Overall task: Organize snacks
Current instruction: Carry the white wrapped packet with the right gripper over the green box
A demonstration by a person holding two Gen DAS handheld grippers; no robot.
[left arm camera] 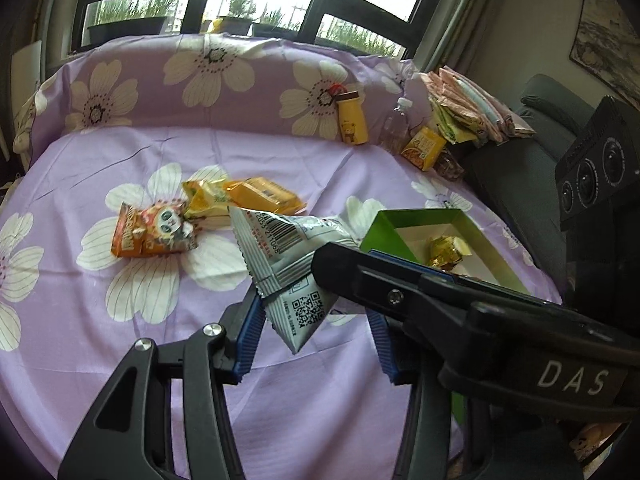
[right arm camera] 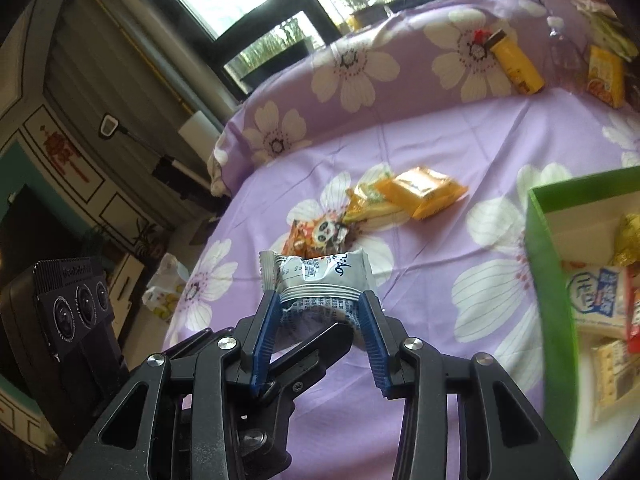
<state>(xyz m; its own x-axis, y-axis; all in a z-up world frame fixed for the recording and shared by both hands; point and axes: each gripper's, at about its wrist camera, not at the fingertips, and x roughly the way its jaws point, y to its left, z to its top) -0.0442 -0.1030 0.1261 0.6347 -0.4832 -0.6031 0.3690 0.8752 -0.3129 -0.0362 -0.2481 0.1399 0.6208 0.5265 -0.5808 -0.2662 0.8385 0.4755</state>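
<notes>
Silver-white foil packet (right arm camera: pixel 320 280) — a snack with a barcode and QR code on its back — sits pinched between the blue-padded fingers of the right gripper (right arm camera: pixel 320 312), lifted above the purple floral sheet (left arm camera: pixel 160 360) on the bed. In the left wrist view the same packet (left arm camera: pixel 288 256) hangs just ahead of the left gripper (left arm camera: pixel 316 336), whose fingers stand spread and grasp nothing. At 3 o'clock lies the green box (right arm camera: pixel 548 280) with a gold-wrapped sweet (left arm camera: pixel 446 252) inside. Toward 11 o'clock rest a panda snack bag (left arm camera: pixel 154 230), a yellow packet (left arm camera: pixel 206 200) and an orange packet (left arm camera: pixel 262 194) — touching one another.
</notes>
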